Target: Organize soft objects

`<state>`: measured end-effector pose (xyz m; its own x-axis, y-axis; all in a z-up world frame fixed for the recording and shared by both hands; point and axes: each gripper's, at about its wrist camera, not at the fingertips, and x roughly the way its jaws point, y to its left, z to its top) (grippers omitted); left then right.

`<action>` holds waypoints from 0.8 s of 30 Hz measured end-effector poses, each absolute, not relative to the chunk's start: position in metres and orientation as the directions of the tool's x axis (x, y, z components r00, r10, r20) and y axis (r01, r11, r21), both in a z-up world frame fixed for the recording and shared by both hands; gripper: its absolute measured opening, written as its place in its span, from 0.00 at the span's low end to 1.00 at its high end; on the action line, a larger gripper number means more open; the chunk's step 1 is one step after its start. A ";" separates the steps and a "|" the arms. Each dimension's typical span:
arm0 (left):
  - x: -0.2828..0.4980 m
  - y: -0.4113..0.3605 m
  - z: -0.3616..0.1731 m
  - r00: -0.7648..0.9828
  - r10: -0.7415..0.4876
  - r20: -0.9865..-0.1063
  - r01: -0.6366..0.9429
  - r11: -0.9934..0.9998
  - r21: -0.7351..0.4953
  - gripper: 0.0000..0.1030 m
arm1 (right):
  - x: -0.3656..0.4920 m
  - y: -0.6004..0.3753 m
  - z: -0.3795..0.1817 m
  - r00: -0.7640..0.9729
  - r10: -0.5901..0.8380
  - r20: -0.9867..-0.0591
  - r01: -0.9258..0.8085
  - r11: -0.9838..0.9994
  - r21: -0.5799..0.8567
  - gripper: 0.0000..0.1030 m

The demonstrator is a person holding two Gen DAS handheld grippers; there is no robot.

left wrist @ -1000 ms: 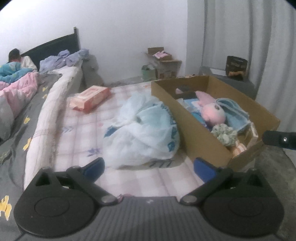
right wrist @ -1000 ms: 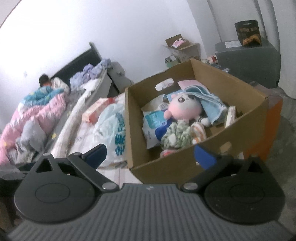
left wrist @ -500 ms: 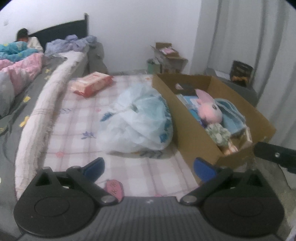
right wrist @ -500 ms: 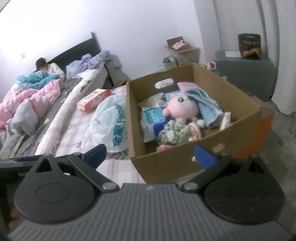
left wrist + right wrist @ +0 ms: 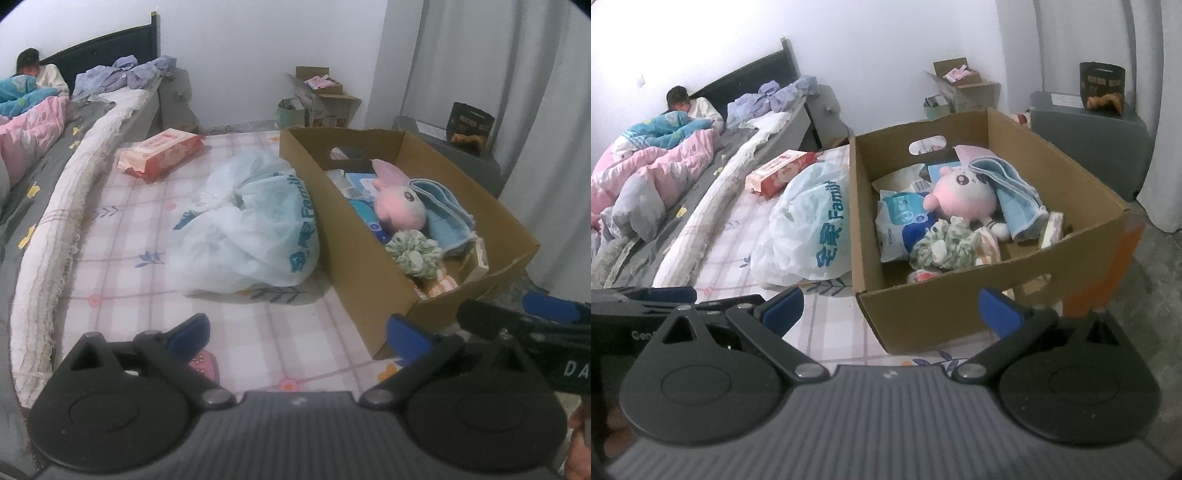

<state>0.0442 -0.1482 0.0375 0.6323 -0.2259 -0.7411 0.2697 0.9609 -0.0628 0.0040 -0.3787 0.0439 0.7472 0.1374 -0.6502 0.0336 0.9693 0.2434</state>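
Right now both grippers hang wide apart with nothing between their jaws, the left gripper [image 5: 297,330] low in front of the box [image 5: 369,266] and the right gripper [image 5: 890,308] at the box's near wall. Inside the box a pink plush [image 5: 962,194] lies under a blue towel [image 5: 1012,188], with a green scrunchie [image 5: 942,243] just in front of it. Touching the box's left wall sits a white bag [image 5: 251,229], and beyond the bag, well apart from the box, lies a wipes pack [image 5: 160,152]
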 end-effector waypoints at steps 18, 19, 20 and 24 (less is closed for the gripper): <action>0.050 -0.169 0.037 0.649 -0.193 -0.736 0.257 0.966 -0.027 0.99 | 0.012 -0.400 0.035 0.738 0.122 -0.663 0.049 0.971 0.233 0.99; 0.050 -0.169 0.037 0.650 -0.191 -0.736 0.253 0.967 -0.028 0.99 | 0.013 -0.400 0.035 0.737 0.122 -0.665 0.047 0.972 0.230 0.99; 0.050 -0.169 0.037 0.651 -0.190 -0.735 0.250 0.968 -0.028 0.99 | 0.013 -0.400 0.034 0.736 0.121 -0.666 0.046 0.973 0.227 0.99; 0.050 -0.170 0.035 0.655 -0.181 -0.734 0.242 0.970 -0.023 0.99 | 0.013 -0.400 0.033 0.735 0.126 -0.666 0.045 0.972 0.232 0.99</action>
